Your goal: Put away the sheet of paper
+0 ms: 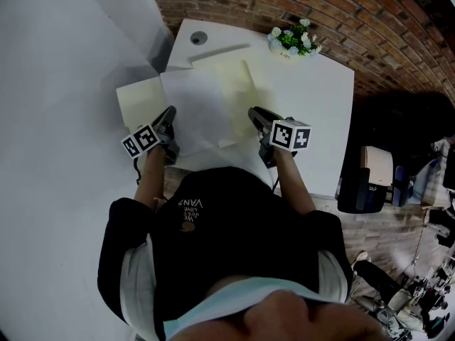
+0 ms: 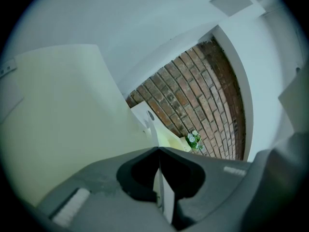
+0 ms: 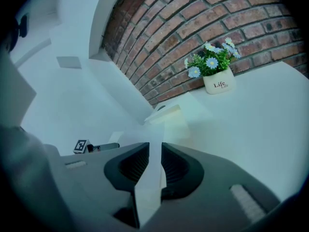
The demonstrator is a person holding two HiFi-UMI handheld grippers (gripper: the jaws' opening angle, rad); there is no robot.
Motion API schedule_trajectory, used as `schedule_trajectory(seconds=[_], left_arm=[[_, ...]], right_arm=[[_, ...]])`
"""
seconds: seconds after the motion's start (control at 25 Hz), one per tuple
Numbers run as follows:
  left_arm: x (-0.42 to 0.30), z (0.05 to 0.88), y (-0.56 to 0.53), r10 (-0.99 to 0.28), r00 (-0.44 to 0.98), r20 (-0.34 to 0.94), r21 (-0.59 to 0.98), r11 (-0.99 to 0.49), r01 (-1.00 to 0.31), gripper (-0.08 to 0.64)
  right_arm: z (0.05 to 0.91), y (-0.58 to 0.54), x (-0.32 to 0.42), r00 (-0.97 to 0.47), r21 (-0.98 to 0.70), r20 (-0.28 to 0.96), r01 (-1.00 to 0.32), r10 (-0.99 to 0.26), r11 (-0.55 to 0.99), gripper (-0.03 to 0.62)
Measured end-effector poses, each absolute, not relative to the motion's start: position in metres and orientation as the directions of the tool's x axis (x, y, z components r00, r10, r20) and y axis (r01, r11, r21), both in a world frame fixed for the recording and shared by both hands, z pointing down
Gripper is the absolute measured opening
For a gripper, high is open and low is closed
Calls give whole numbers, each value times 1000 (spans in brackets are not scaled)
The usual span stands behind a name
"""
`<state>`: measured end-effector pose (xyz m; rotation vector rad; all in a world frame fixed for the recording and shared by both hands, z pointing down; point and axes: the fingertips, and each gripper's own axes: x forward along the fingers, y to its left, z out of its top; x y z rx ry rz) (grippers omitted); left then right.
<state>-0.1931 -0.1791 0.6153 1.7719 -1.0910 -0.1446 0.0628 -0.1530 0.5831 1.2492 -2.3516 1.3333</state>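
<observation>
Standing at the near side of a white table [image 1: 313,105], the person holds a gripper in each hand, and both grip the same sheet of paper [image 1: 195,109]. A flower pot [image 1: 293,41] sits at the table's far edge, against the brick wall [image 1: 341,13]. In the head view the sheet lies nearer the person than the pot and to its left, spreading from the grippers toward it.

The left gripper [image 2: 158,149] has its jaws pressed together on the sheet's near left edge, and a thin white strip shows between them. The right gripper [image 3: 155,146] pinches the sheet's near right edge. The paper runs between its closed jaws, with the pot ahead and to the right.

A pale yellow sheet [image 1: 138,99] lies farthest left of the pot, just beside the left gripper. A second pale yellow sheet [image 1: 238,94] lies between the pot and the right gripper and overlaps the white sheet. I cannot tell which of the two is on top.
</observation>
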Motion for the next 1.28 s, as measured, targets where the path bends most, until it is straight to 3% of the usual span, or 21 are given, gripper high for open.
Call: schedule_trajectory(seconds=[0.88,1.12,1.28], left_arm=[[-182,597,-158,-790,498,357,784,-37,-620,0],[-173,596,-150,-806,479,347,795,-18,-607,0],[-168,596,-146,-811,475,343,800,-13,-600,0]], right_arm=[[587,-159,73,-710,-661,469,-677,-526,324,77],[604,-156,91,-680,-614,540,-722,-496,320,76],[618,-149,101,-650,-587,591,-752,-478,298,31]])
